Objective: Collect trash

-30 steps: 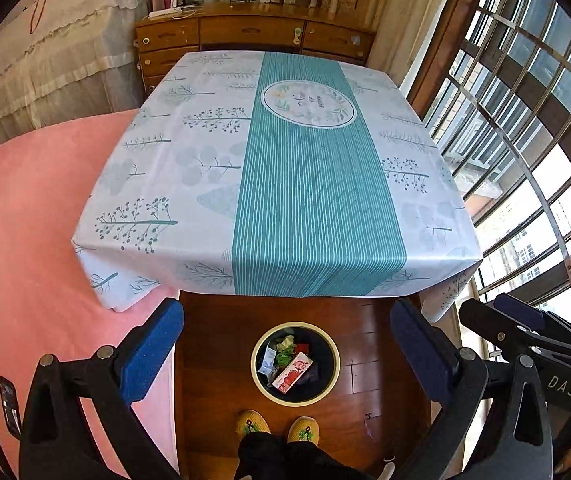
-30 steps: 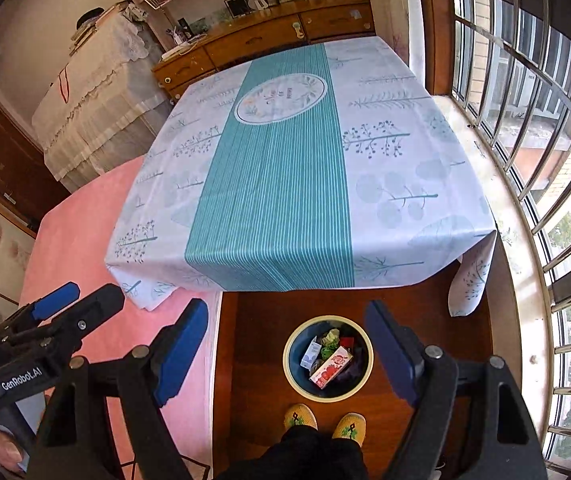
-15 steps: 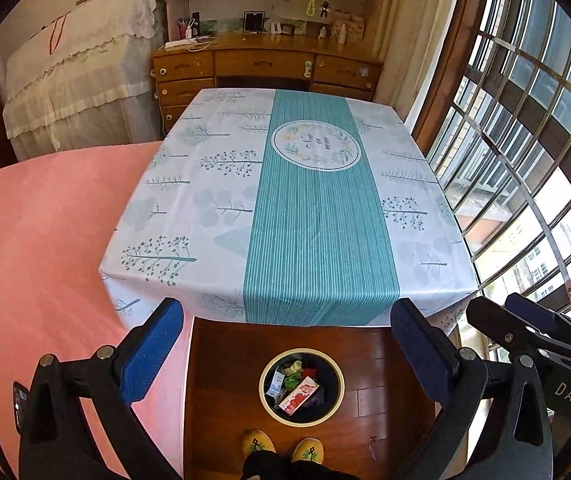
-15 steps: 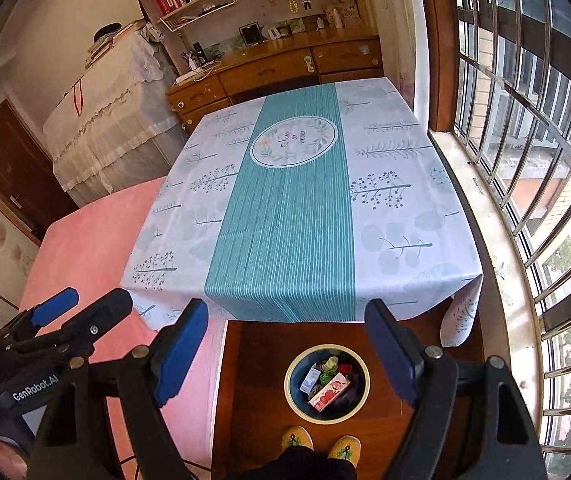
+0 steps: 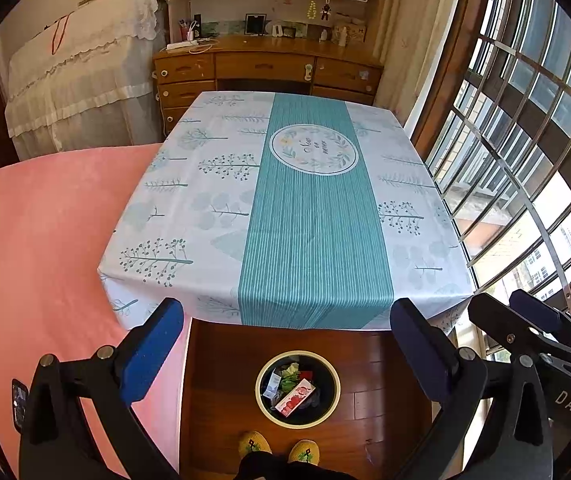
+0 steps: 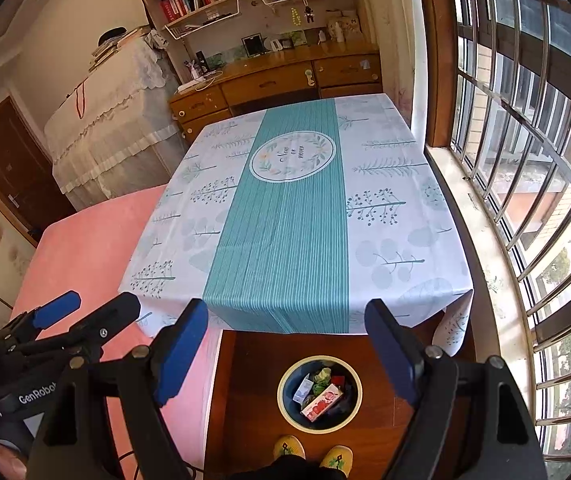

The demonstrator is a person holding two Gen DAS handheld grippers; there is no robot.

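Lying heaped in round waste bin (image 5: 266, 408) on wooden floor (image 5: 221, 400), below near edge of table: trash (image 5: 294, 392). Topmost, a flat red-and-white printed carton (image 5: 295, 397), set diagonally; beside it a small white-and-blue box (image 5: 272, 382), crumpled green wrapper (image 5: 290, 372), a red scrap (image 5: 306, 376). More dark pieces underneath, too small to tell.

Bin: dark inside, pale cream rim, upright, apart from table. Same contents seen from right wrist view (image 6: 319, 394). Two yellow slippers (image 5: 277, 445) just beside bin, at bottom of frame.

Table under tablecloth (image 5: 285, 208), white with teal striped centre band and round leafy emblem; nothing on top. Pink bedspread (image 5: 37, 240) along left side, barred window (image 5: 533, 168) on right.

Left gripper (image 5: 287, 350): blue pads spread wide, nothing between, touching nothing; bin visible through gap. Right gripper (image 6: 287, 350): same, spread wide, empty, clear of bin and cloth. Each claw visible at edge of the other's view, side by side above floor.
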